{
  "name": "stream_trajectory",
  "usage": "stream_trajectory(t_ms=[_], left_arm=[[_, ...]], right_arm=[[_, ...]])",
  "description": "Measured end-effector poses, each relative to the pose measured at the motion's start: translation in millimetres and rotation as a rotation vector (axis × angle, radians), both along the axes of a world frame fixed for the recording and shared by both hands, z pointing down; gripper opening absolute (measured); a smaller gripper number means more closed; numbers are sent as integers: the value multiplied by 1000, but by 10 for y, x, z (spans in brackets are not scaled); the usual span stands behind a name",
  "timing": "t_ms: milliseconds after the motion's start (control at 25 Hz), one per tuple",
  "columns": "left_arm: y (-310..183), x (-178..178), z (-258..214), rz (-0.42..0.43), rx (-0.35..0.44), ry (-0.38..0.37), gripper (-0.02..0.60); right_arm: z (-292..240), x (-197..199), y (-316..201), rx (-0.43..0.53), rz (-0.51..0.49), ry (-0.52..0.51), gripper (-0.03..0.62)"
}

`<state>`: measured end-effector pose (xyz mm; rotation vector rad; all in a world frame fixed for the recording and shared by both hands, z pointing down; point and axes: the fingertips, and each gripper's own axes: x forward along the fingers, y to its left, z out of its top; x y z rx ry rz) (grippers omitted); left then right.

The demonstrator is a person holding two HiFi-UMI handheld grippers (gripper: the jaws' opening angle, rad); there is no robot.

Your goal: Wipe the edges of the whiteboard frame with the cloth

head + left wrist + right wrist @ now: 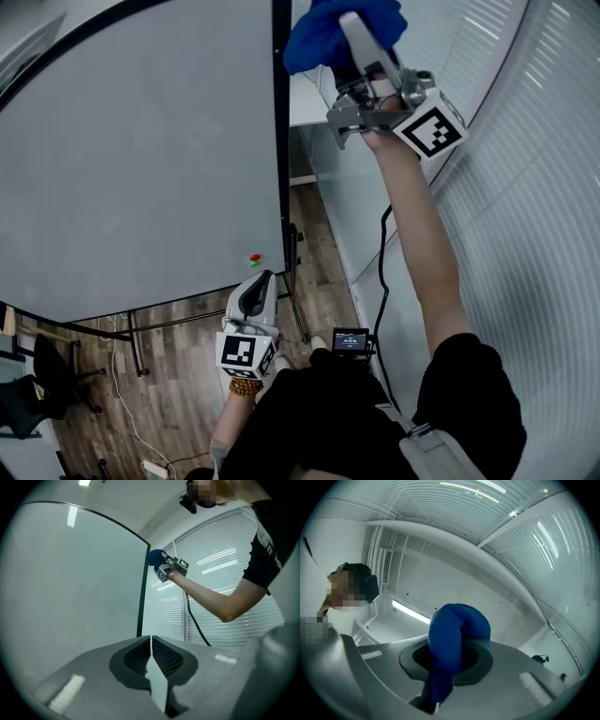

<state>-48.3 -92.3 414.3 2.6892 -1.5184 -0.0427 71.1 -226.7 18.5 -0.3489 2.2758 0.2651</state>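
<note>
Clamping the blue cloth point(319, 42), right tongs point(352, 33) held it beside the whiteboard frame point(279, 141), evidently for edge wiping; left tongs point(151, 653) hung clenched, empty.

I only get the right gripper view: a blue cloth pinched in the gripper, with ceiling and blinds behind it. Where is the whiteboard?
Observer: In the head view the cloth is raised beside the right edge of the whiteboard frame, near its top.
Visitor: Is it touching that edge?
Observer: It appears to. The left gripper view shows the cloth meeting the black frame just below the top corner.
Visitor: What is the other hand doing?
Observer: The left gripper is held low, near the frame's lower right corner. Its jaws are together with nothing between them.
</note>
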Motion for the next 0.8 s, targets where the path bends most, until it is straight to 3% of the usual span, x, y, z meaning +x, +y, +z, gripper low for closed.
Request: stream_trajectory(t_ms=[560, 800], left_arm=[[-302, 162, 173, -62, 4, -4, 8], [-334, 49, 178, -61, 1, -1, 8]], right_arm=[[-237, -324, -186, -1, -316, 33, 92], [-295, -614, -75, 44, -343, 122, 114]])
